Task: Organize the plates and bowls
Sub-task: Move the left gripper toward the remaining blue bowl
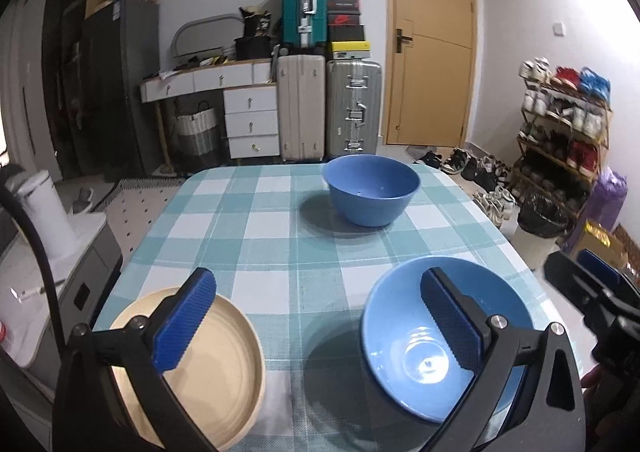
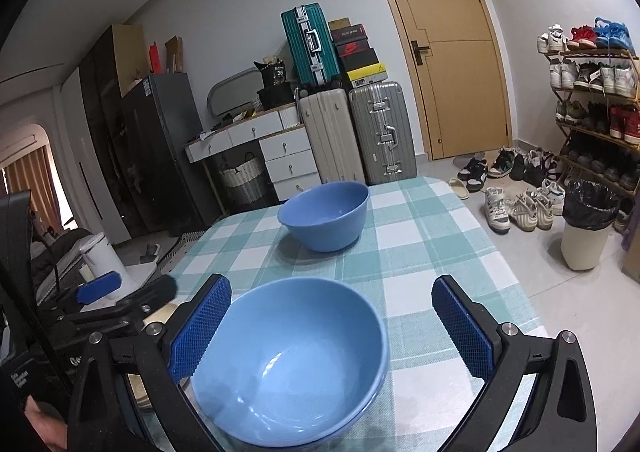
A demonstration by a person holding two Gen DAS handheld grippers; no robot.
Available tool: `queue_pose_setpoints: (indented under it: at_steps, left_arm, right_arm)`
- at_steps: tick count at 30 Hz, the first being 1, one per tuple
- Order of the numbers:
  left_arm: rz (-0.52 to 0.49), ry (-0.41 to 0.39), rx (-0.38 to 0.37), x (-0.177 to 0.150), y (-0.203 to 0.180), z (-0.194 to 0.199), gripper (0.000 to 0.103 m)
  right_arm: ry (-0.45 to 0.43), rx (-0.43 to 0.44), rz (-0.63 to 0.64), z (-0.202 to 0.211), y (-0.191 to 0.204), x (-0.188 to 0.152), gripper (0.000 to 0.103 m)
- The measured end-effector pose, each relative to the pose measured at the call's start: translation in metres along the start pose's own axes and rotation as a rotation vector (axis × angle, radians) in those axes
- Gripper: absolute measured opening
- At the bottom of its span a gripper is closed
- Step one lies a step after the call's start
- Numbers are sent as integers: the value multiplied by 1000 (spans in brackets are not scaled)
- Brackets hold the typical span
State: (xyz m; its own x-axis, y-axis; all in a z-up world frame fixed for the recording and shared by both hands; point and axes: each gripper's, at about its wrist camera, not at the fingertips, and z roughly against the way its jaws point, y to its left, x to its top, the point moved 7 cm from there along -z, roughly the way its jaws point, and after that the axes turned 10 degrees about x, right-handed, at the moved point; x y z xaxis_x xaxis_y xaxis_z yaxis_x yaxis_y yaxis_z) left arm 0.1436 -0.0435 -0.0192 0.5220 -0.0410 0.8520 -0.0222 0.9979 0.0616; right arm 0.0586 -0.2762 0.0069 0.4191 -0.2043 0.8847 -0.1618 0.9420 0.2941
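A beige plate (image 1: 208,368) lies at the near left of the checked table (image 1: 280,236). A blue bowl (image 1: 404,332) stands at the near right; it also shows in the right wrist view (image 2: 304,364). A second blue bowl (image 1: 372,187) stands at the far side, seen too in the right wrist view (image 2: 324,215). My left gripper (image 1: 316,324) is open and empty, above the gap between plate and near bowl. My right gripper (image 2: 332,332) is open and empty, its jaws straddling the near bowl from above. The left gripper shows in the right wrist view (image 2: 120,292).
Suitcases (image 1: 328,107), a white drawer desk (image 1: 240,111) and a door (image 1: 432,47) stand beyond the table. A shoe rack (image 2: 596,99), loose shoes and a bin (image 2: 588,223) are on the floor to the right. A white appliance (image 1: 52,211) stands left.
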Motion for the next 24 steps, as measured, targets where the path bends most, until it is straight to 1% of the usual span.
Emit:
queue_pose_setpoints:
  at_steps: [2,3,4,6,8,10,12,14,17,22,24]
  left_arm:
    - [0,6,19,3,6,-4,103]
    - [2,12,46,5,11,-8,103]
    - [12,20,57,7,15,-10,103]
    - [19,27,42,11,18,-14,103]
    - [27,33,47,19,21,-17,103]
    - [30,30,47,29,22,-20,103]
    - [11,40,45,37,20,-26,103]
    - [-17,78,45,45,19,-36,103]
    - [-40,127,32,58,19,-51,103]
    - [-24,239,-12,85,15,-88,103]
    - [-11,281,-22,95,10,-106,103]
  right_arm:
    - [25,17,-14,-4,-2,6,102]
    - [43,26,-7,-7,-2,9,102]
    - [57,23,4,-8,-3,13,102]
    - [84,16,43,-14,-2,21,102]
    - [106,16,69,-19,-3,31,102]
    - [128,37,57,-25,-7,40,102]
    - [145,59,19,-31,-13,50,102]
    - [161,109,-35,-38,-20,62,102]
    - [183,197,-152,-52,-34,81,102]
    - [202,238,-288,-85,-59,113,102]
    - [211,216,-320,-103,-71,123,102]
